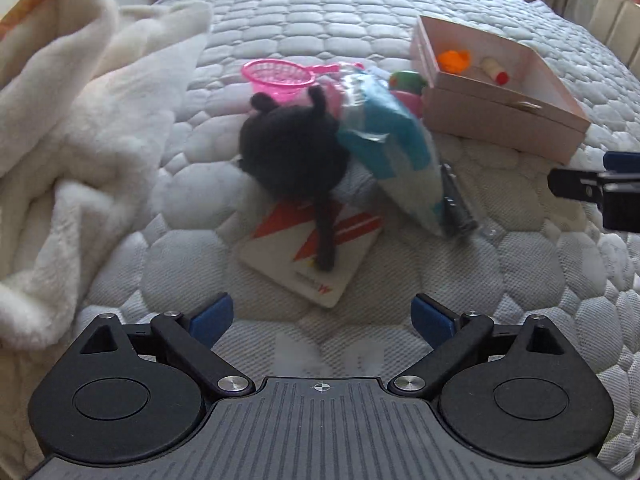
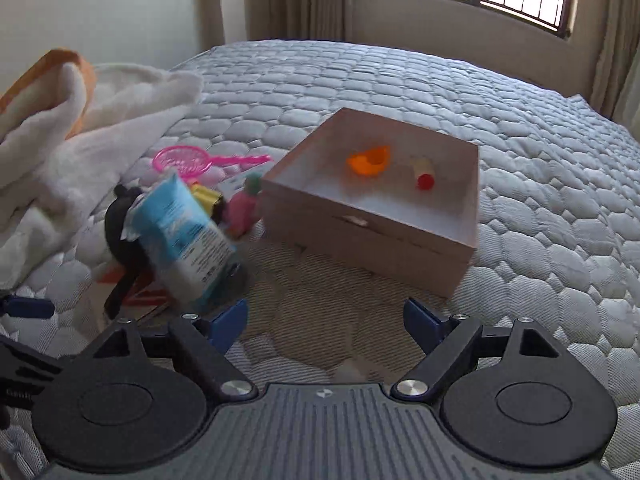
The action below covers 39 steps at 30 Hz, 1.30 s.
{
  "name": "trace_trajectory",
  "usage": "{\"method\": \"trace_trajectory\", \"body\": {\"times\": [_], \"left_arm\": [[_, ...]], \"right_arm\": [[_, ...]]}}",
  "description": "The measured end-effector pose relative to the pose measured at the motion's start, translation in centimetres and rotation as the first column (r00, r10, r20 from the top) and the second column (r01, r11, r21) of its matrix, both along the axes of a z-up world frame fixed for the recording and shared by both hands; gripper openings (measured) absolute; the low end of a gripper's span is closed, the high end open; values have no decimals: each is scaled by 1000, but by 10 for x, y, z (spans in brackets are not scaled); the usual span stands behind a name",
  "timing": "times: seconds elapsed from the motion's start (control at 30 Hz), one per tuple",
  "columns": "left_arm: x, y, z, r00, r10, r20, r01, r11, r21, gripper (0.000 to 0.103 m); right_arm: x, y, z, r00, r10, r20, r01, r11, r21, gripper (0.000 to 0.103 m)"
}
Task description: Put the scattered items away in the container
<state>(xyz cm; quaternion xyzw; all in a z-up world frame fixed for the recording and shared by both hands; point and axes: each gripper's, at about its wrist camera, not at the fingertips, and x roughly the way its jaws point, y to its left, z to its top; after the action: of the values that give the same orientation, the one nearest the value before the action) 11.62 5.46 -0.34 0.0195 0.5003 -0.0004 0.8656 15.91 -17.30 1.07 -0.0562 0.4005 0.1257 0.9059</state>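
Booklet [image 1: 316, 256] half under black plush [image 1: 292, 152]

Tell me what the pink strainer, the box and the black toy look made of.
Pink strainer: glossy translucent plastic, moulded mesh bowl.
Box: matte cardboard probably, thin flat walls, sharp folded edges.
Black toy: plush fabric apparently, fuzzy, lightless surface, soft rounded ears.
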Motion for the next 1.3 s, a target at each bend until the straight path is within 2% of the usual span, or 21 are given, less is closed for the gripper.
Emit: {"method": "trace_trajectory", "body": {"times": [0.03, 0.1, 0.13, 0.17, 0.3, 0.33, 0.43, 0.53, 0.63, 0.7, 0.73, 0.87, 1.0, 1.1, 1.2, 1.27, 1.3], "left_arm": [[-1, 7, 0, 1000, 21, -1, -21, 1000, 0, 101], [-1, 19, 0, 999, 49, -12, -49, 999, -1, 101], [-2, 24, 0, 998, 57, -16, -57, 998, -1, 101], [-1, 28, 0, 998, 62, -21, -62, 998, -2, 101], [-12, 43, 2, 997, 67, -28, -67, 998, -15, 102], [-14, 48, 2, 997, 72, -30, -72, 997, -19, 102], [-22, 60, 2, 995, 91, -39, -92, 995, -27, 102], [-28, 71, 0, 993, 110, -42, -111, 993, -29, 102], [-31, 76, 0, 994, 105, -38, -107, 993, -53, 102], [-30, 73, 2, 996, 82, -30, -84, 993, -77, 102], [-29, 69, 4, 998, 65, -21, -67, 994, -86, 102], [-17, 46, 13, 999, -11, 33, 14, 995, -98, 102], [4, 14, 21, 993, -76, 89, 84, 992, -93, 102], [24, -11, 26, 987, -103, 126, 116, 989, -94, 102], [45, -34, 31, 984, -102, 146, 119, 987, -108, 102], [56, -44, 33, 989, -74, 130, 93, 985, -144, 102], [62, -48, 32, 993, -47, 109, 65, 984, -166, 102]], "right_arm": [[-3, 10, -2, 1000, 28, 1, -28, 1000, -9, 83], [-5, 31, -4, 996, 87, 10, -87, 996, -35, 71], [-5, 41, -4, 994, 111, 14, -110, 993, -49, 58], [-4, 49, -5, 992, 126, 16, -125, 991, -57, 50], [5, 75, 1, 984, 177, 39, -174, 983, -52, 52], [6, 81, 0, 979, 201, 40, -197, 978, -70, 58], [11, 90, -12, 980, 196, 14, -193, 973, -126, 57], [18, 91, -29, 988, 151, -45, -156, 979, -131, 49], [24, 92, -47, 985, 147, -89, -159, 976, -147, 48], [24, 91, -53, 983, 159, -96, -172, 975, -143, 35], [24, 90, -54, 981, 167, -103, -180, 974, -140, 23], [13, 70, -43, 983, 160, -87, -171, 975, -141, 21], [-8, 30, -35, 985, 132, -113, -149, 977, -155, 21], [-25, -6, -35, 987, 75, -140, -101, 977, -188, 21], [-38, -38, -36, 987, 0, -162, -29, 984, -178, 36], [-47, -57, -35, 985, -40, -167, 16, 990, -143, 51], [-50, -64, -35, 984, -54, -167, 33, 991, -128, 53]]}}
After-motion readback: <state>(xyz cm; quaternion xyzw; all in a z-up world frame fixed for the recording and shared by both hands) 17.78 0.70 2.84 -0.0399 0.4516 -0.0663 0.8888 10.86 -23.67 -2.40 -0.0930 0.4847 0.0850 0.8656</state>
